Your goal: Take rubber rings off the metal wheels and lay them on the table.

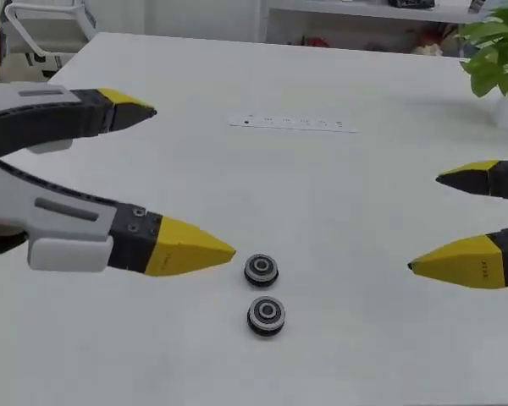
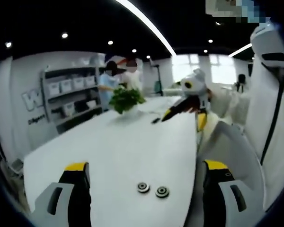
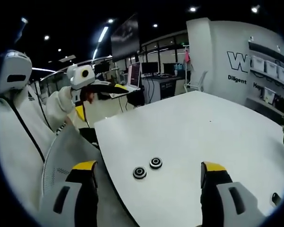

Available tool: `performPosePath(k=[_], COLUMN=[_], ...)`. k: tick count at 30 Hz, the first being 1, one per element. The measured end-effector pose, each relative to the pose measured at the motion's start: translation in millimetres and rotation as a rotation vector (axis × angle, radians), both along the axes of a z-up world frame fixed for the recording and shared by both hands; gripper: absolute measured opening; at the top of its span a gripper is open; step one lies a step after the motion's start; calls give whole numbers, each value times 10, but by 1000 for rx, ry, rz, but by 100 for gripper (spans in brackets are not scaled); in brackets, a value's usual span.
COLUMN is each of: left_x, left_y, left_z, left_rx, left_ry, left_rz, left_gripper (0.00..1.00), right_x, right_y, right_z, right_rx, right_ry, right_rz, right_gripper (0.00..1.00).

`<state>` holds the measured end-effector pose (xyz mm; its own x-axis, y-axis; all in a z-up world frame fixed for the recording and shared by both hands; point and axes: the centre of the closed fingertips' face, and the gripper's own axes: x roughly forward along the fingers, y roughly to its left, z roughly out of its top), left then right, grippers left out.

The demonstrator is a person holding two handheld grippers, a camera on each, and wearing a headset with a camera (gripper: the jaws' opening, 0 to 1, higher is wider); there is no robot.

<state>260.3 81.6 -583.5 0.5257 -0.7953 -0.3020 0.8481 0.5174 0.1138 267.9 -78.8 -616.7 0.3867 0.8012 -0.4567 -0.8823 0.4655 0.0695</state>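
Surface: white table (image 1: 339,194), wheels (image 1: 261,269) lower centre.
Left gripper (image 1: 169,179): jaws apart, empty.
Right gripper (image 1: 440,218): jaws apart, empty.
Risk: off-centre pinch may roll wheels away.

A big white table (image 1: 339,76) stands in the room. A green plant (image 2: 125,99) sits on it. Shelves (image 2: 68,94) with boxes stand by the white wall, and small lights (image 3: 193,9) shine above

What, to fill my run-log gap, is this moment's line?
left hand-held gripper open; right hand-held gripper open; wheels two, on table, untouched
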Motion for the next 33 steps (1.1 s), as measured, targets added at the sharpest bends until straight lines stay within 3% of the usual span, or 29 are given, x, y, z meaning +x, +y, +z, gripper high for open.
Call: performPosePath(k=[5,10,13,16,19,22,26,33], left_x=[122,294,369,418,409,423,376,316], left_y=[-73,-201,-271,-362,-490,-572,-668,-678], left_z=[100,224,248,233,172,46,-180,-517], left_rx=[-6,-14,-18,-19,-42,-77,-90,-64], left_ry=[-25,-65,-75,-77,-103,-115,-94,-36], left_rz=[-22,-57,-76,-89,-131,-145,-171,-187], left_gripper=[100,100,99,100,99,88,84,85], right_x=[117,234,289,381,409,418,433,413], right_y=[114,275,364,472,566,662,735,780], right_z=[144,193,202,236,243,186,17,-216], right_rx=[28,44,59,107,143,206,254,267], right_ry=[-36,-50,-52,-86,-102,-94,-88,-34], right_rz=[24,58,74,86,95,106,102,123], right_gripper=[85,84,83,82,82,81,82,77])
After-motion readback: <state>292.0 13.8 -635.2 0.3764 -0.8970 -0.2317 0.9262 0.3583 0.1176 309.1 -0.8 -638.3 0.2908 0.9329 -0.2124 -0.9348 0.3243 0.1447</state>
